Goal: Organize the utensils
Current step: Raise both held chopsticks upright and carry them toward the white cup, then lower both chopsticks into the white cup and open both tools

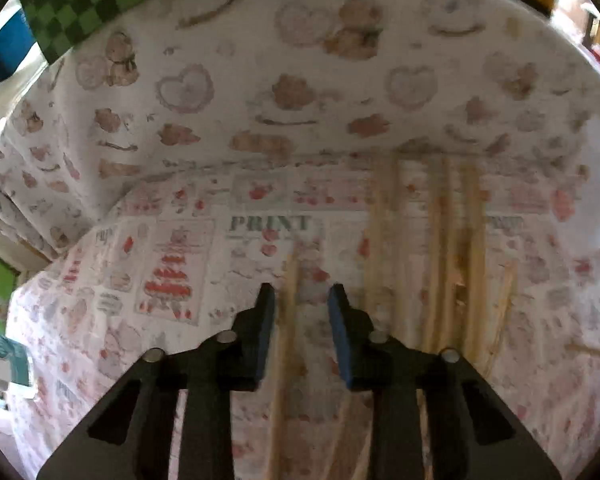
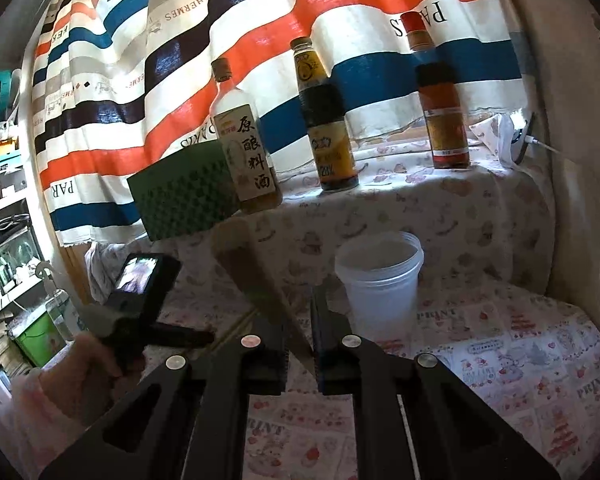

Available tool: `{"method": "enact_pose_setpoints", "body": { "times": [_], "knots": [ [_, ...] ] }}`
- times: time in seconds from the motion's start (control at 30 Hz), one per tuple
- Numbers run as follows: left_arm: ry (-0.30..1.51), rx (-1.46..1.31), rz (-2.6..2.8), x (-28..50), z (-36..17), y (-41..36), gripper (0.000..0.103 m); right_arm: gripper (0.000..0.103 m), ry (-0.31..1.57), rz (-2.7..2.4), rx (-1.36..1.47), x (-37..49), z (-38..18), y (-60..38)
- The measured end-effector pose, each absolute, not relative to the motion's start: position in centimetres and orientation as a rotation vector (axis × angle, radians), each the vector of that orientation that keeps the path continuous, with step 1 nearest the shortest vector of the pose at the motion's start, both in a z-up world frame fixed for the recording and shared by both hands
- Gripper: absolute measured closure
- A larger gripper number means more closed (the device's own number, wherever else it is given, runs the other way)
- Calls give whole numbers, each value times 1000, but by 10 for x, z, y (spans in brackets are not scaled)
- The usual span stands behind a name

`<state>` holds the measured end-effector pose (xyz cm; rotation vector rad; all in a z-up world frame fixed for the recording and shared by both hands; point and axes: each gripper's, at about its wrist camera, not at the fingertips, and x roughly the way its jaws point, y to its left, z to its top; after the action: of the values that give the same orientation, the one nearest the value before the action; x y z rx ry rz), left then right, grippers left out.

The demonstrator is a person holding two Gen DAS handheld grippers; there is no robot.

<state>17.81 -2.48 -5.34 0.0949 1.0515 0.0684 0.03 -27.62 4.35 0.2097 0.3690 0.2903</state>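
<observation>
Both views are bending strongly toward their round black edges, as fisheye pictures do. In the left wrist view everything is smearing with motion blur: the cloth [image 1: 188, 264] print and the chopsticks [image 1: 452, 248] are looking soft and washed out, and white glare is burning out the upper right. In the right wrist view daylight is glowing through the striped curtain [image 2: 260, 40], backlighting the bottles [image 2: 246, 148] and leaving the lower left dim. A sunlit patch is glaring on the shelf at the right, and the spatula [image 2: 256, 272] is looking blurred up close.

Motion-blurred chopsticks [image 1: 452, 248] run off the bottom edge, count perhaps 6.
</observation>
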Motion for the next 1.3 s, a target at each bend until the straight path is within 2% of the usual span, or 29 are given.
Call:
{"method": "enact_pose_setpoints", "body": {
  "times": [0.03,0.13,0.27,0.43,0.67,0.93,1.07,1.3],
  "knots": [
    [1070,83,64,182,-53,-24,95,93,371,296,219,1,44,-278],
    [1087,30,37,188,-50,-20,97,93,362,306,247,-1,48,-284],
    [992,19,23,177,-24,-16,97,95,346,307,265,-5,53,-290],
    [807,-62,-37,143,40,-13,97,95,335,324,272,-9,57,-291],
    [447,-95,-82,73,128,-20,97,95,269,311,228,-24,65,-287],
    [202,-68,-173,28,162,-39,97,95,200,242,148,-27,96,-286],
    [57,-214,-244,19,174,-42,97,95,139,228,142,-18,131,-291],
    [-8,-273,-296,46,190,-78,97,95,103,200,240,32,160,-311]
  ]
}}
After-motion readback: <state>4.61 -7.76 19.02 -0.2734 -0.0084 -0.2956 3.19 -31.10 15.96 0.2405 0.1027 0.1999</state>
